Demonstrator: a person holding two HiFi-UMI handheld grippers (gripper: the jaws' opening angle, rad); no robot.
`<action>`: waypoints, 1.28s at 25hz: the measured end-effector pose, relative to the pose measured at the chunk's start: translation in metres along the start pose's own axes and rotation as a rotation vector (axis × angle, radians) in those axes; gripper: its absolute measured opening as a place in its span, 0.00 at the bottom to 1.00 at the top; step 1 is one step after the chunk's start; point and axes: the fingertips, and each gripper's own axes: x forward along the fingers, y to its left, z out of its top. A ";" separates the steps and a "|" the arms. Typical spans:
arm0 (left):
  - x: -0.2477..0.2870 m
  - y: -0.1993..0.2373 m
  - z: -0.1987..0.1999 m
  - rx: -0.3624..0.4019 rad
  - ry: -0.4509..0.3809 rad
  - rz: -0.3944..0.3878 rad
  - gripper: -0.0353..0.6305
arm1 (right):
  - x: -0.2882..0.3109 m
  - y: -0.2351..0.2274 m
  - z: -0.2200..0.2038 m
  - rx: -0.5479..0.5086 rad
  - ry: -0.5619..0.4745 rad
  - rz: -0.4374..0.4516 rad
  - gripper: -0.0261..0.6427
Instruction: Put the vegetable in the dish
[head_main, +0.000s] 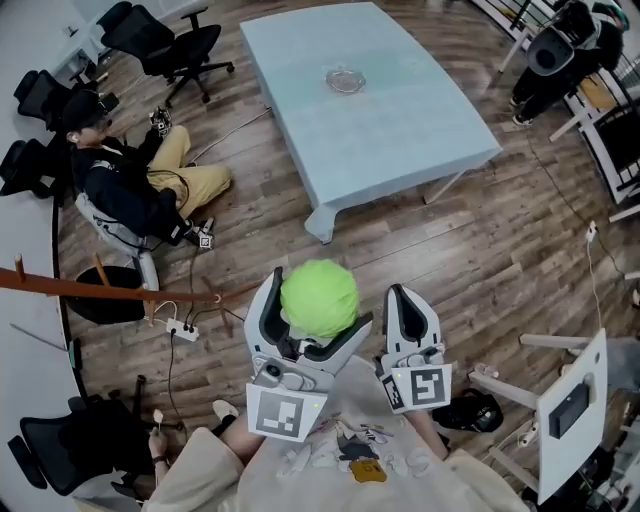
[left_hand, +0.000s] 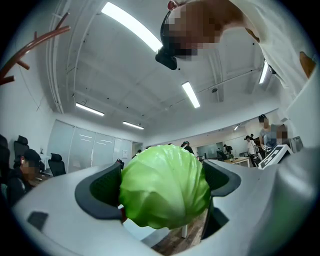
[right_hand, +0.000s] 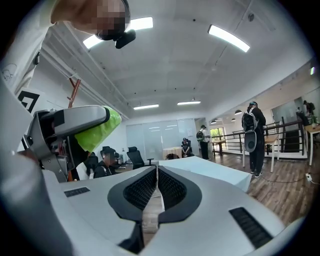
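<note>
A round green cabbage (head_main: 319, 297) is clamped between the jaws of my left gripper (head_main: 315, 318), held up close to my body; in the left gripper view the cabbage (left_hand: 165, 186) fills the space between the dark pads. My right gripper (head_main: 404, 312) is beside it on the right, shut with nothing between its pads (right_hand: 156, 189); the cabbage (right_hand: 100, 131) shows at its left. A clear glass dish (head_main: 345, 79) sits on the light blue table (head_main: 400, 130) far ahead across the floor.
Wooden floor lies between me and the table. A person in black and yellow (head_main: 130, 180) sits on the floor at the left beside office chairs (head_main: 170, 45). A power strip with cables (head_main: 182, 332) lies nearby. A white stand (head_main: 565, 410) is at my right.
</note>
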 end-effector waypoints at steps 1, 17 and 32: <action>0.012 0.004 -0.001 0.001 -0.006 -0.007 0.83 | 0.010 -0.007 0.001 -0.001 0.001 -0.005 0.07; 0.150 0.117 -0.028 -0.038 0.002 -0.059 0.83 | 0.201 -0.049 0.034 -0.021 0.017 -0.028 0.07; 0.213 0.198 -0.061 -0.073 0.017 -0.048 0.83 | 0.307 -0.052 0.043 -0.030 0.028 -0.033 0.07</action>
